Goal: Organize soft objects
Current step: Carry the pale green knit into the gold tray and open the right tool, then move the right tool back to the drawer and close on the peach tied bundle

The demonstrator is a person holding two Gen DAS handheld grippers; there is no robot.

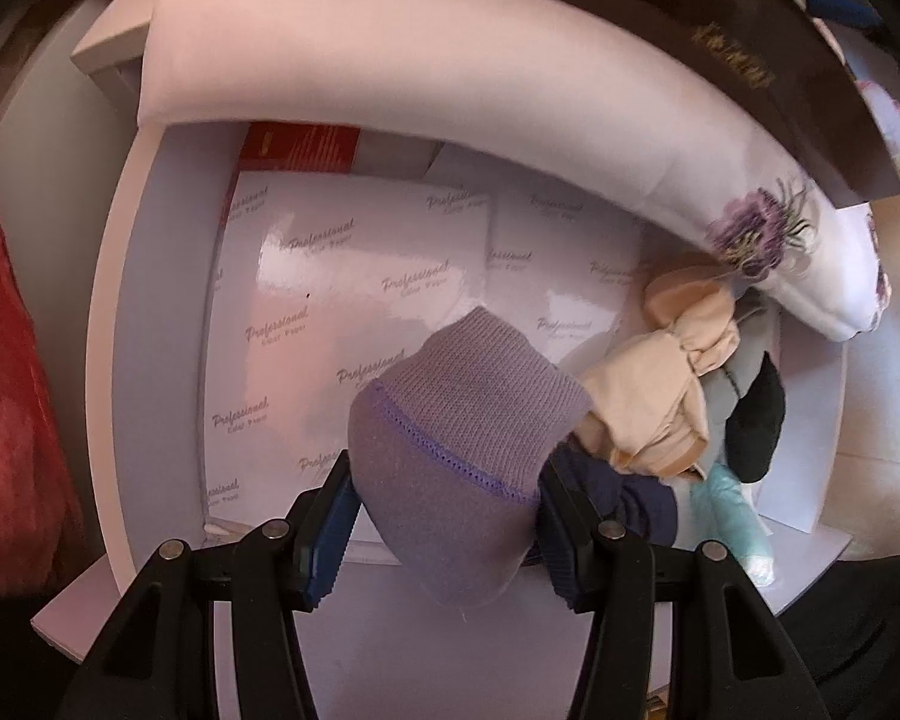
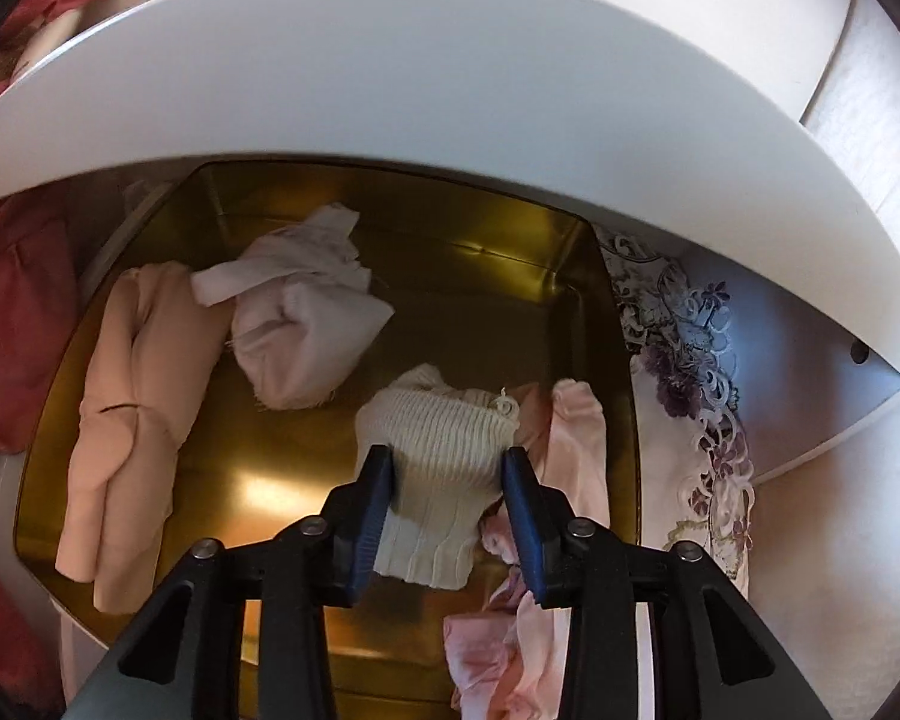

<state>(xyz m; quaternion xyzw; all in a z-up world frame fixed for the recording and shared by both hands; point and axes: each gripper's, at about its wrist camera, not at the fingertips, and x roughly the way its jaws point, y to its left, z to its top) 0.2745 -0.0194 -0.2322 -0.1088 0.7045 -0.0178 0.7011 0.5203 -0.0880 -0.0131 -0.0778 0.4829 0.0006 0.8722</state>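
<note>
Socks are what you are sorting, and you have one in each hand at this moment. Your left tongs (image 1: 444, 510) are clamped on a rolled lilac sock (image 1: 456, 444), its ribbed cuff pointing up toward the centre of the frame, held above a white drawer (image 1: 150, 300) lined with glossy sheets printed "Professional" (image 1: 354, 300). At the right of that view a small heap already lies in the drawer: a beige stocking bundle (image 1: 660, 396), a navy piece (image 1: 624, 498), a black one (image 1: 756, 426) and a pale turquoise one (image 1: 732, 516). Your right tongs (image 2: 450, 510) have a cream ribbed sock (image 2: 438, 456) between the pads, over a gold tin (image 2: 510, 252) that holds a peach garment (image 2: 132, 408) at the left, a white bundle (image 2: 300, 324) upper centre and pink fabric (image 2: 528, 600) at the lower right. The left pad touches the cream sock, but a gap shows by the right pad, so that grip looks as if it is being let go. I judge the step in hand to be dropping the cream sock among the light pieces in the tin; the next move calls for you to spread the right tongs fully and lift clear without dragging the pink fabric. Then carry the lilac sock toward the coloured heap at the right and part the left tongs there.
</note>
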